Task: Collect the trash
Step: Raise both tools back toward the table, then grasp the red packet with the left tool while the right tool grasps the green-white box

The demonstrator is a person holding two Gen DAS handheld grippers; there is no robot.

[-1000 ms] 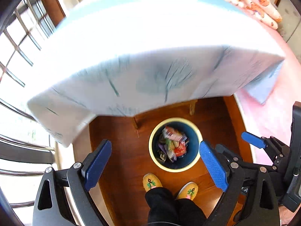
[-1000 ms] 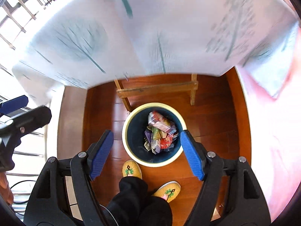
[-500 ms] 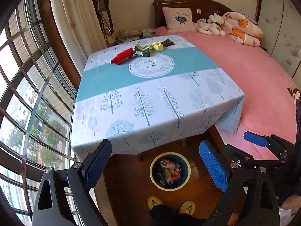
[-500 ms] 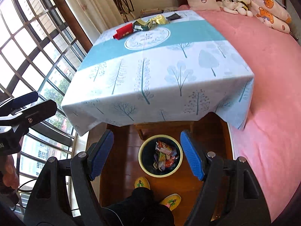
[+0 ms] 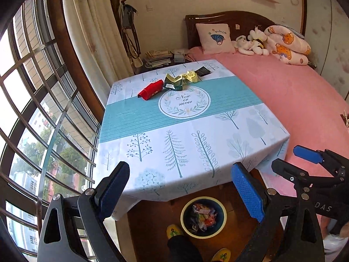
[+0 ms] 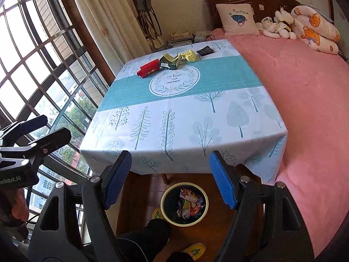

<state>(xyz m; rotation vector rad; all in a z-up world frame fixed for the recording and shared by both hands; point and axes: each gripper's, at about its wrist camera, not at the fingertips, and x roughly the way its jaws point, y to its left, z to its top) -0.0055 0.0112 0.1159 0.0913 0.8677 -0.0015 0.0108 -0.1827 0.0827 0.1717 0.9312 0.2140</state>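
Both cameras have swung up from the bin [image 5: 203, 217] to the counter [image 5: 185, 131], so a fresh pickup seems due. The left gripper [image 5: 181, 193] and right gripper [image 6: 170, 179] both have jaws spread wide and empty. The trash lies far ahead of the jaws, at the counter's far edge: a glossy red packet [image 5: 151, 90], a crumpled green wrapper [image 5: 173, 83], crinkled yellow foil [image 5: 191, 76] and a flat black sachet [image 5: 202, 71]. The round bin sits below and between the jaws, full of wrappers.
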